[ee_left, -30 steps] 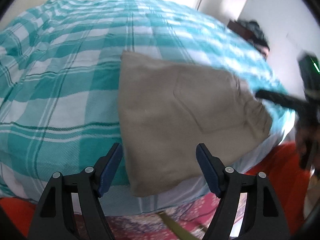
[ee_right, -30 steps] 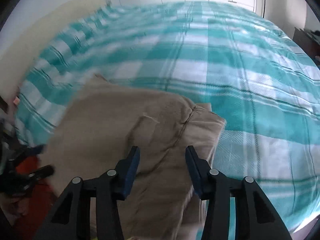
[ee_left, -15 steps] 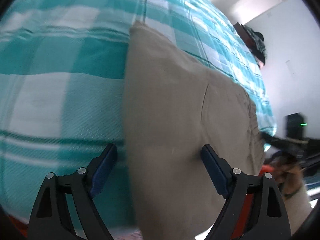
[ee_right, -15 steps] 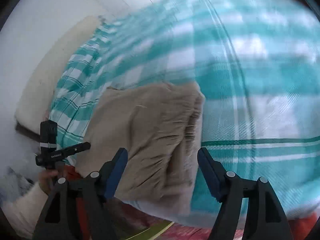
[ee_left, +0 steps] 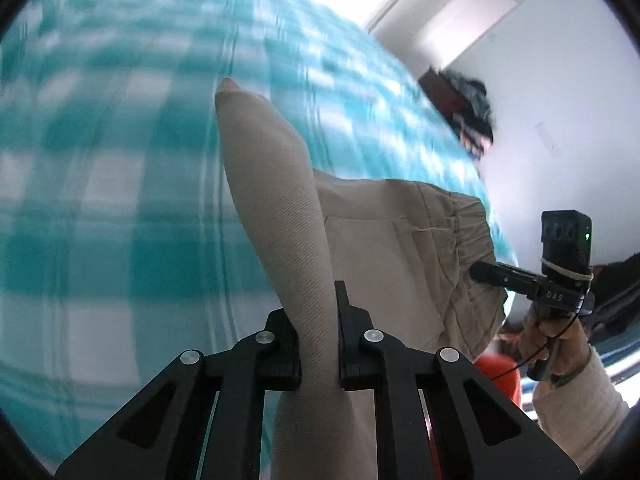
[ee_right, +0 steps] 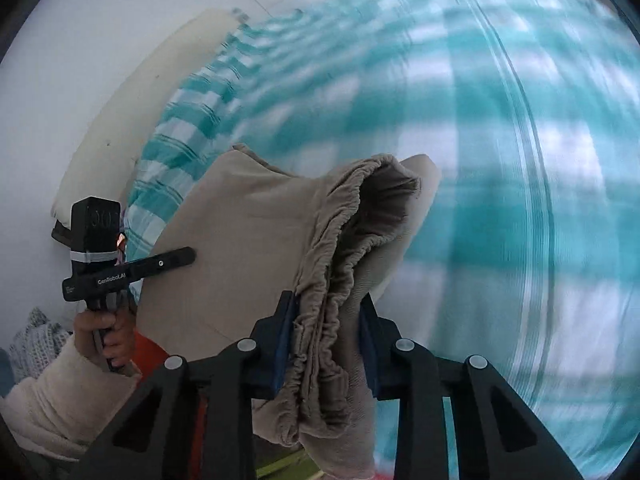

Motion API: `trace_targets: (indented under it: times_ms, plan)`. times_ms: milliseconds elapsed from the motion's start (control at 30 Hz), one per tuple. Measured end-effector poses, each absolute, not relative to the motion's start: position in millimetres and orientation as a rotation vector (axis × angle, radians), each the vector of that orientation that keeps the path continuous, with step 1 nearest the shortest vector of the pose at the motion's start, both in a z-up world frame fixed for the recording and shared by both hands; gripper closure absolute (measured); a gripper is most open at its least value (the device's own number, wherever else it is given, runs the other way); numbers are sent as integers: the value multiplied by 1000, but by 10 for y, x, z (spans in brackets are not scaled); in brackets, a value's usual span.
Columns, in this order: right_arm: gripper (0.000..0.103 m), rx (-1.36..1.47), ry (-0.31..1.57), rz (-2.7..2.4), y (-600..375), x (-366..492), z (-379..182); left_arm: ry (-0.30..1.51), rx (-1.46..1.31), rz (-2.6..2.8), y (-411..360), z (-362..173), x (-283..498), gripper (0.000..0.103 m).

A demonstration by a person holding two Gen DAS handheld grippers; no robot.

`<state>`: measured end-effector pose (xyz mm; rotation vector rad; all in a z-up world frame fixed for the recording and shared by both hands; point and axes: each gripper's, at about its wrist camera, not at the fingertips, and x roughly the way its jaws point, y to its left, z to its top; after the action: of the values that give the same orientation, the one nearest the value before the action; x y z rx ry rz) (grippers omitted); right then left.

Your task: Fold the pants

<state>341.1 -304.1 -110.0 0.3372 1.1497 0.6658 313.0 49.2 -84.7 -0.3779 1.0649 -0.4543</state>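
Pants: beige pants (ee_left: 376, 248) lie folded on the bed, filling the lower middle of both views; the gathered waistband (ee_right: 340, 240) rises in the centre of the right wrist view.
Left fingers: the left gripper (ee_left: 318, 320) has its fingers nearly pressed together and closing, pinching a folded edge of the pants that runs up between them toward the upper middle of the frame.
Right fingers: the right gripper (ee_right: 326, 328) has its fingers part way apart and closing, with the bunched waistband squeezed between the blue pads (ee_right: 285, 332).
Hidden: cloth covers most of both right pads; the left pads are almost fully buried in the fold, so only their dark outer edges show.
Hard to make out: the checked teal bedspread (ee_left: 100, 184) is smeared by blur in both views; dark things at the upper right of the left view are unclear.
Pants and fingers: the fabric hangs below both pairs of fingers and off the lower edge.
Other gripper: each view shows the other gripper at its side edge, held by a hand (ee_right: 106, 332) in a pale sleeve.
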Motion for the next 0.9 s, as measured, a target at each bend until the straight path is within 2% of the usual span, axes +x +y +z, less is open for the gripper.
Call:
trace_targets:
  times_ms: [67, 100, 133, 167, 200, 233, 267, 467, 600, 733, 900]
  plan:
    - [73, 327, 1095, 669, -3020, 3646, -898, 998, -305, -398, 532, -640, 3415, 88]
    - [71, 322, 1056, 665, -2992, 3833, -781, 984, -262, -366, 536, -598, 3494, 76]
    - [69, 319, 1041, 660, -3008, 3953, -721, 966, -177, -289, 523, -536, 3609, 54]
    - [61, 312, 1036, 637, -2991, 4130, -680, 949, -117, -234, 518, -498, 3653, 39]
    - [41, 299, 1031, 589, -3079, 4211, -637, 917, -60, -182, 534, -447, 3656, 18]
    - [26, 270, 1016, 525, -3103, 4281, -592, 873, -10, -140, 535, -381, 3635, 10]
    - [6, 232, 993, 462, -3137, 4312, -535, 837, 35, -115, 522, -318, 3584, 9]
    - [5, 1, 891, 279, -3169, 3947, -147, 772, 183, -32, 205, -247, 3100, 6]
    - [5, -43, 889, 318, -3031, 3458, -56, 851, 233, 24, -13, -435, 2719, 2]
    - [2, -76, 895, 331, -2846, 2977, -128, 960, 127, -38, -62, -574, 2246, 2]
    - [2, -10, 940, 328, -2731, 2421, -342, 967, 48, 54, 58, -541, 1769, 3]
